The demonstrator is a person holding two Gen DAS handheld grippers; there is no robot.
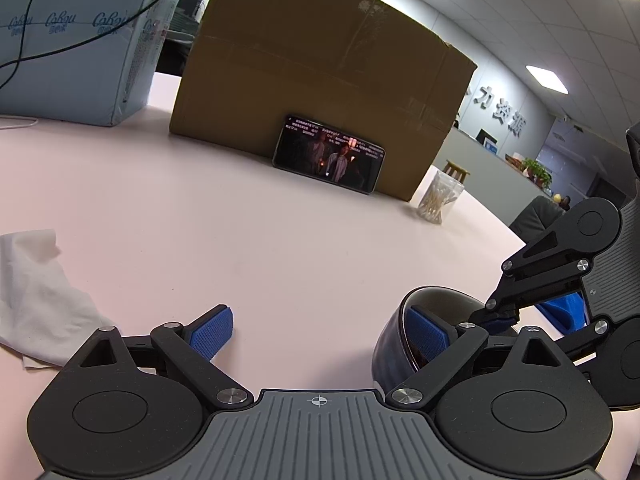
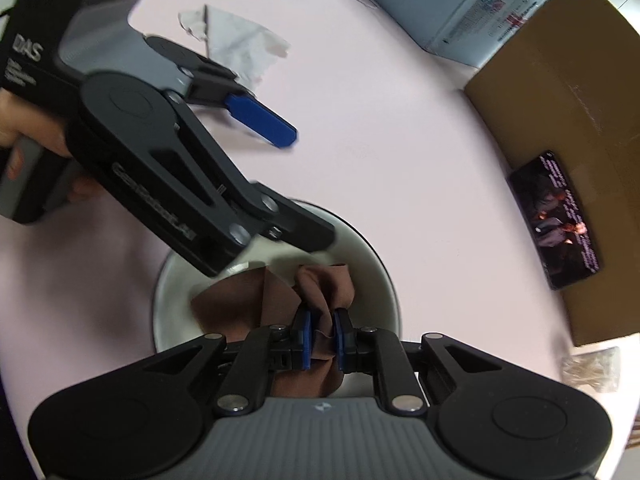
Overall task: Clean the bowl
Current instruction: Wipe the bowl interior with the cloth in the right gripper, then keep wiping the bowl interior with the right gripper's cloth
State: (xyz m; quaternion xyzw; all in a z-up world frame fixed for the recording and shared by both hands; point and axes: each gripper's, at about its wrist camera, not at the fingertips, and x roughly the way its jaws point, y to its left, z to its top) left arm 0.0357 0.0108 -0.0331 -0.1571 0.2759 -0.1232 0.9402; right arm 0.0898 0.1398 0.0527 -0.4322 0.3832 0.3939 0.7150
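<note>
Bowl (image 2: 372, 268): sits on the pink table (image 1: 280, 240), near my edge; pale inside, dark outside.
Left gripper (image 1: 320, 332): spread wide; I have one finger hooked inside the bowl's rim, the other out over bare table. It steadies the bowl, not clamping it.
Right gripper (image 2: 320, 338): pressed together on a brown cloth (image 2: 256, 296), pointing steeply down into the bowl.
Cloth: bunched, lying against the inner wall.
Progress: I judge wiping under way; the visible inner surface looks clean, the part under cloth and gripper hidden.
Left to do: finish the sweep, lift the cloth out.
Also present: crumpled tissue (image 1: 36, 300), well apart.
</note>
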